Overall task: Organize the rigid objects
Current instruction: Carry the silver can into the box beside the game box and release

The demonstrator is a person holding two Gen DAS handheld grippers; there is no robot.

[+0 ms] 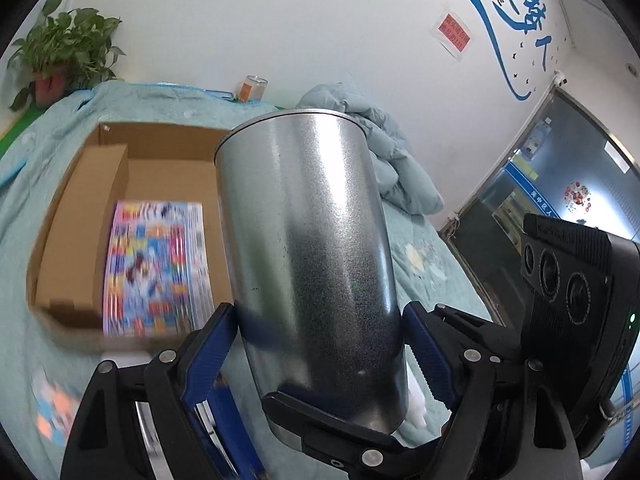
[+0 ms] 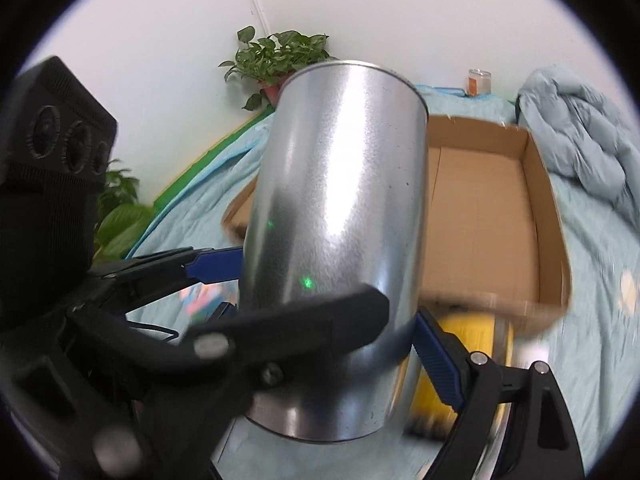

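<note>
Underfoot, a pale teal quilt (image 1: 432, 248), white wall (image 1: 280, 20) behind, glass door (image 1: 560, 184) at the right edge. Against the wall, a potted plant (image 1: 60, 52), a glass jar (image 1: 253, 88), a bunched blue duvet (image 1: 384, 152). Centre-left, an open cardboard box (image 1: 80, 216) with a colourful booklet (image 1: 156, 268) inside and bare floor beside it. Above the box, tilted, the metal can (image 1: 312, 264), squeezed between both: left gripper (image 1: 320, 336) clamped on it, right gripper (image 2: 320, 320) clamped too.
</note>
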